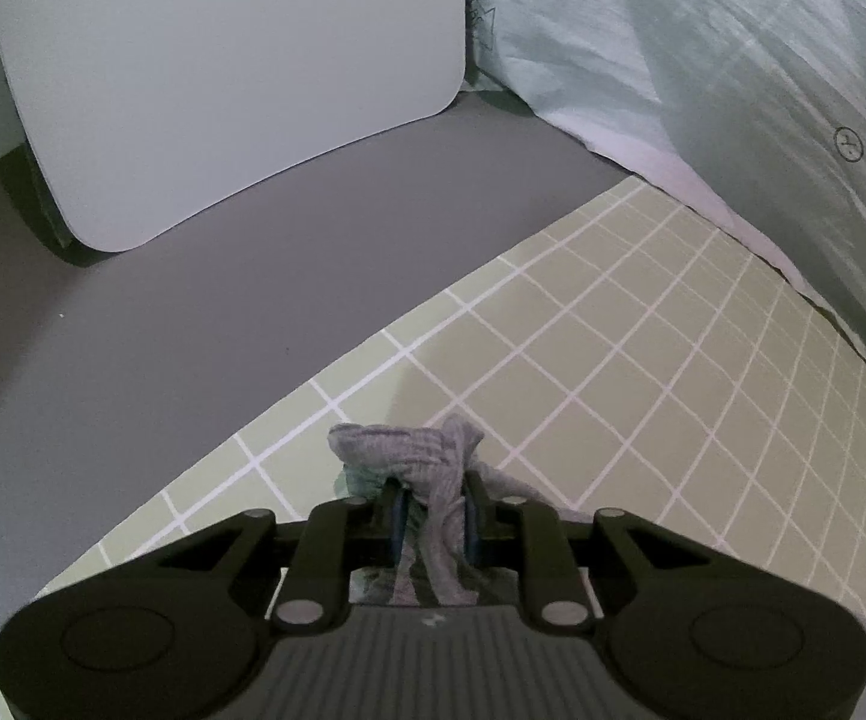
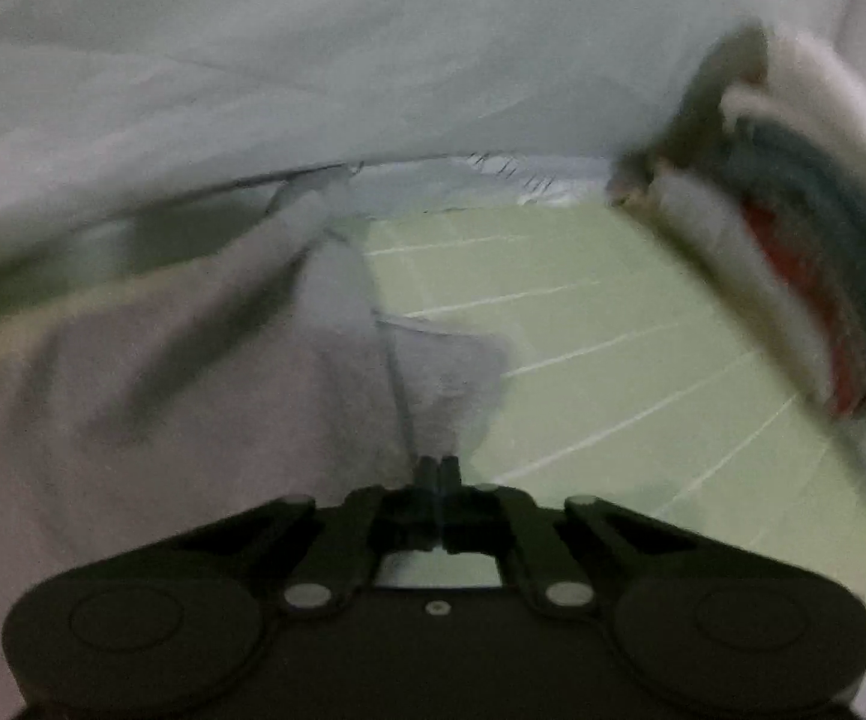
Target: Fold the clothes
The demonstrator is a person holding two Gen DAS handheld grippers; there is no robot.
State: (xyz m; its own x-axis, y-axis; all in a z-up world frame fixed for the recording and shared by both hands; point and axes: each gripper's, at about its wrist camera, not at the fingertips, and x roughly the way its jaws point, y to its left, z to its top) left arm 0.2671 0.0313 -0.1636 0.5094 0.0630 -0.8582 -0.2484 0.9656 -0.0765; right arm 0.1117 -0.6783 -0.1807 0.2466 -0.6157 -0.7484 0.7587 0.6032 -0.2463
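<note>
mid-fold, by the look of it: left gripper (image 1: 433, 507) clenched on a bunched grey garment (image 1: 414, 450) over the green checked sheet (image 1: 613, 330); right gripper (image 2: 440, 474) pinched shut on the grey cloth's edge, spreading leftward, blurred. next: draw held ends together, evenly.

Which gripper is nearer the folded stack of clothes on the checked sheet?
Right. The right gripper has the folded stack ahead to its right, though blurred. The left gripper, shut on grey fabric, shows no stack.
</note>
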